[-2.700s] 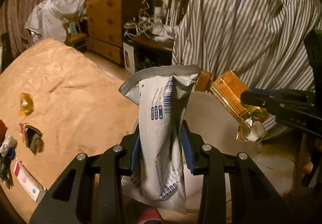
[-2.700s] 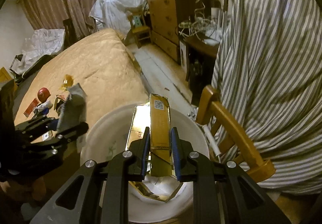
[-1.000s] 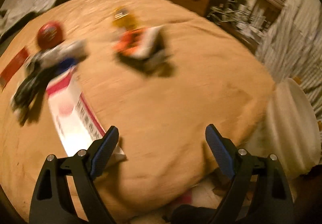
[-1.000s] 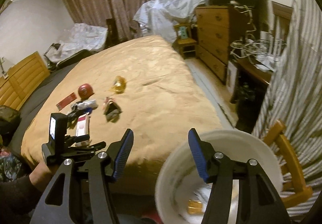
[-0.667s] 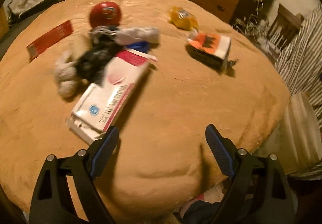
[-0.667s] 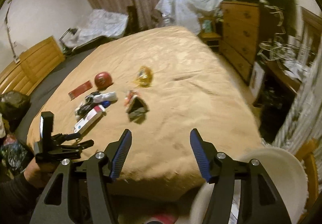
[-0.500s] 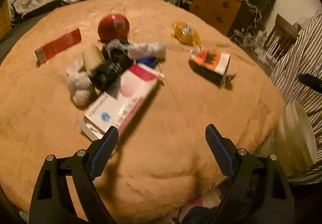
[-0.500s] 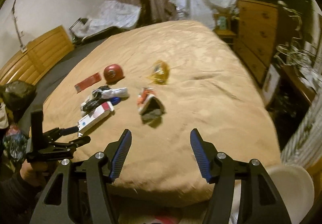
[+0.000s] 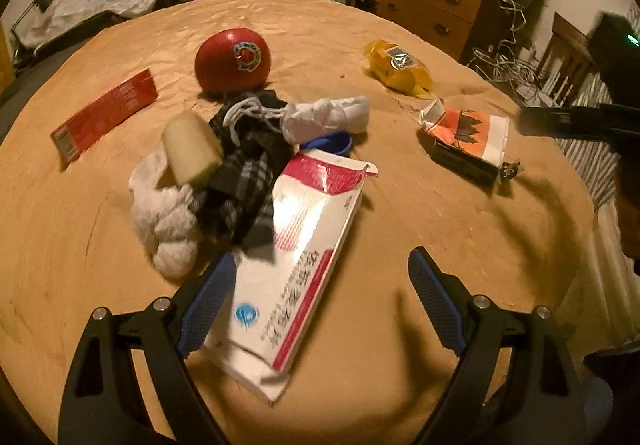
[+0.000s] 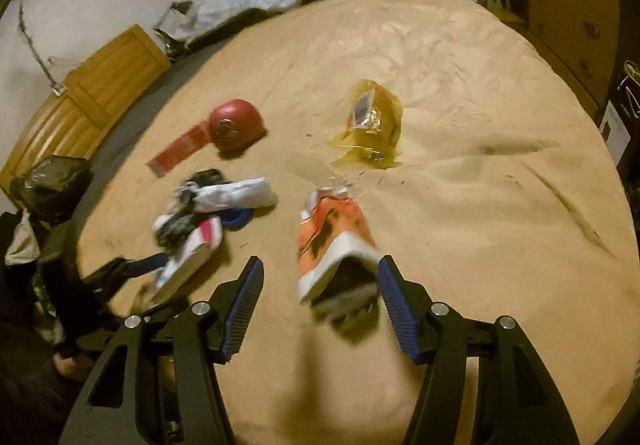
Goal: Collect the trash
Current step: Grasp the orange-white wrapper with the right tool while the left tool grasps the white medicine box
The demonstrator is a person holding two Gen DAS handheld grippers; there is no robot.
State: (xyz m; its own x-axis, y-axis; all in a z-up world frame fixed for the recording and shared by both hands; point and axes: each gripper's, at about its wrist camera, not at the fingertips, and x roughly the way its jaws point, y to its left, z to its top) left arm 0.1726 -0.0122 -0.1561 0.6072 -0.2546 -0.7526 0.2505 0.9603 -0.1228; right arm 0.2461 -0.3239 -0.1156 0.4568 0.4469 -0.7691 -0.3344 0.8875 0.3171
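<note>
My left gripper (image 9: 320, 297) is open and empty, low over a torn white and pink carton (image 9: 296, 273) that lies between its fingers on the tan bed (image 9: 400, 221). My right gripper (image 10: 320, 305) is open and empty, with an orange and white torn box (image 10: 336, 249) between its fingertips; that box also shows in the left wrist view (image 9: 468, 145). A yellow crinkled wrapper (image 10: 368, 125) lies farther back on the bed. The carton shows at the left of the right wrist view (image 10: 188, 261), by the left gripper (image 10: 116, 277).
A red ball (image 9: 234, 61), a flat red box (image 9: 104, 113), white socks (image 9: 168, 213), a dark plaid cloth (image 9: 244, 181) and a blue lid (image 9: 328, 143) lie clustered on the bed. A wooden dresser (image 9: 432, 9) stands behind. A wooden headboard (image 10: 80, 101) is at the left.
Both grippers have let go of their trash at the white bin, swung away from it and come down over the bed, the left to the carton, the right to the orange box.
</note>
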